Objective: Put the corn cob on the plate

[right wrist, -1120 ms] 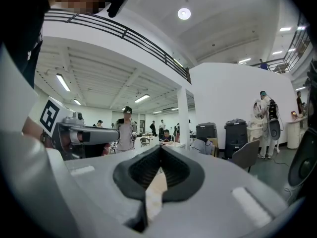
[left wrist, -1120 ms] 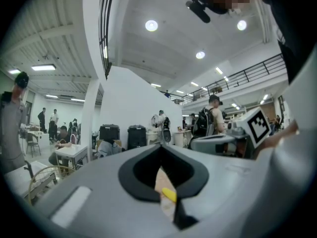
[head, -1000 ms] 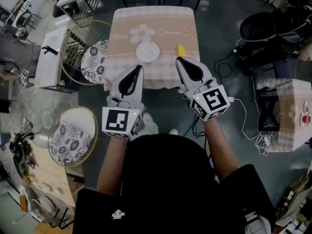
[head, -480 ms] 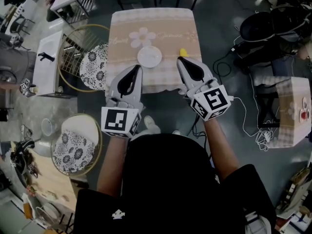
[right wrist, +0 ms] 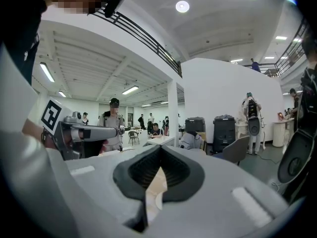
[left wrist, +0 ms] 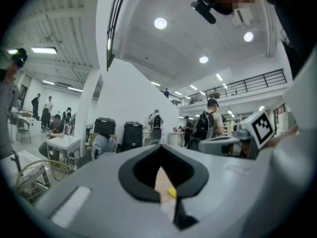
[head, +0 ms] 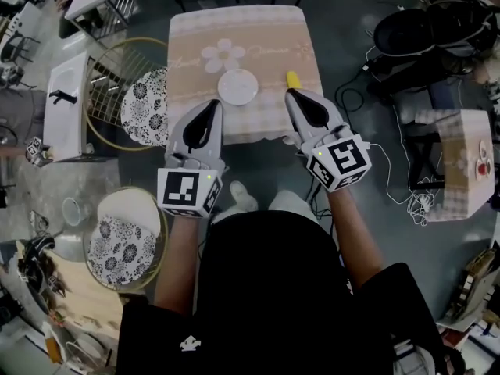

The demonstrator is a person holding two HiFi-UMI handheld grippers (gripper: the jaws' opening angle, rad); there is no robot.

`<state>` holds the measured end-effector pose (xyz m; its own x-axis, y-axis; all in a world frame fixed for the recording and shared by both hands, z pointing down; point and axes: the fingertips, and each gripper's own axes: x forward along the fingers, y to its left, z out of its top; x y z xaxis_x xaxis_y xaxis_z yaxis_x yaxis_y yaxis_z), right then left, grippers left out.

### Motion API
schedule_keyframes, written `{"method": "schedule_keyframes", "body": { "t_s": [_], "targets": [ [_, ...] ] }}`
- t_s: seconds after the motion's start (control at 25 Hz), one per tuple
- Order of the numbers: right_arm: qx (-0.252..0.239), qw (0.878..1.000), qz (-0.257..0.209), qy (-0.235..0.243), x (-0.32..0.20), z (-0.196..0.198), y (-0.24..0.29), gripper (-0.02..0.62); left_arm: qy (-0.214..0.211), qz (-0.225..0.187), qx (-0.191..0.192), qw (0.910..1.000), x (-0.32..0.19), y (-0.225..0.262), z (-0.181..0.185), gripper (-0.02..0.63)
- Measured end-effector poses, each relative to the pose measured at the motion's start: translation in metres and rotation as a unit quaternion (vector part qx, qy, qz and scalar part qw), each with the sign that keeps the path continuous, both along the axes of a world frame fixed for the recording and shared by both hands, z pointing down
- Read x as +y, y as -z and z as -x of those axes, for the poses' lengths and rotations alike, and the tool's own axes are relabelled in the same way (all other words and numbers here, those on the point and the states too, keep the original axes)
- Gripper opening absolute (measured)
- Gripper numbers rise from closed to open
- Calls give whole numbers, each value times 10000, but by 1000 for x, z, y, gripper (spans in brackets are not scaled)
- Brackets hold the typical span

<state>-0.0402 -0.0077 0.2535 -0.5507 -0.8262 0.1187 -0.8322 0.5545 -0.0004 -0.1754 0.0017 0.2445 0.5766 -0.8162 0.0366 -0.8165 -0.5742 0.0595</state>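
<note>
Head view, left tongs [head: 212, 106], right tongs [head: 292, 94] closed as before, over table [head: 234, 30] edge, corn cob [head: 293, 79] near plate [head: 237, 86]

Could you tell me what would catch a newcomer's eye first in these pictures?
The left gripper and right gripper, both shut and empty, point at a small table under a beige cloth. On it sit a white plate near the middle and a yellow corn cob to its right, just beyond the right gripper's tip.

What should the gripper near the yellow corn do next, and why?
Probably open the right gripper: it is shut, and the corn cob lies on the table just beyond it, right of the plate.
</note>
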Motion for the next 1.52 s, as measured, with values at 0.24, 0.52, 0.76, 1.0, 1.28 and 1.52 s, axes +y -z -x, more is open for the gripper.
{"method": "schedule_keyframes", "body": {
  "t_s": [0.24, 0.52, 0.76, 1.0, 1.28, 1.52],
  "targets": [
    [35, 9999, 76, -85, -2, 3, -6, 2, 16, 42, 71, 10000, -9, -2, 11, 6],
    [108, 9997, 133, -170, -7, -6, -10, 2, 15, 150, 116, 9998, -19, -10, 15, 6],
    [41, 9997, 79, -224, -22, -20, -10, 2, 63, 204, 61, 9998, -31, -15, 10, 6],
    [-37, 9998, 85, -168, -44, -25, -14, 2, 13, 189, -53, 9998, -50, -14, -3, 6],
    [-190, 9986, 398, -284, -67, -59, -40, 2, -273, 352, -240, 9987, -80, -28, -39, 6],
    [-273, 9951, 692, -646, -73, -101, -67, 2, -726, 588, -332, 9951, -103, -49, -88, 6]
  ]
}}
